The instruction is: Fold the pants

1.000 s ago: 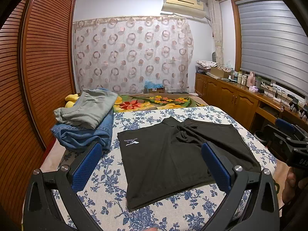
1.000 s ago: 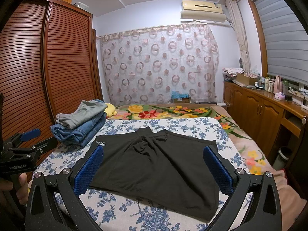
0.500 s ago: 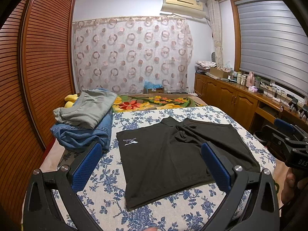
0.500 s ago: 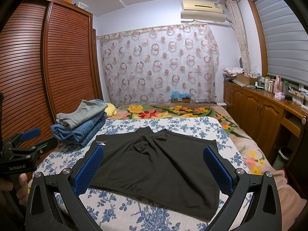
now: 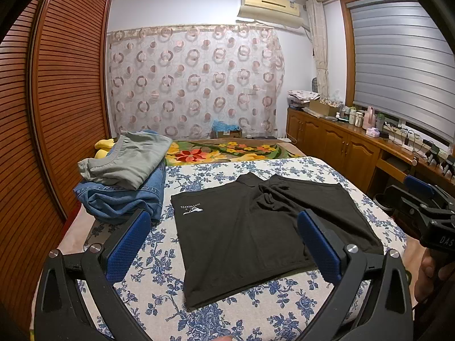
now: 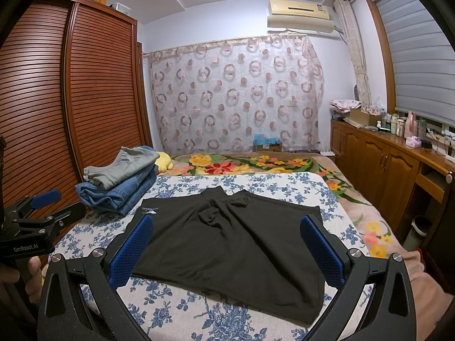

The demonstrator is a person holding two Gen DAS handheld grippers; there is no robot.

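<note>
Right now we hold both grippers above the bed's (image 5: 159, 281) near edge, the left gripper (image 5: 221, 244) and the right gripper (image 6: 226, 248) each spread wide with nothing between the blue pads. Black pants (image 6: 227, 244) lie flat on the floral sheet, beside a stack of folded clothes (image 5: 125, 182).

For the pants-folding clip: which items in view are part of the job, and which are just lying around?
Part of the job:
- black pants, spread flat on the floral bedsheet
- left gripper, open
- right gripper, open

Lying about:
- folded clothes pile at the bed's left edge
- yellow plush toy
- bottles on the wooden cabinet
</note>
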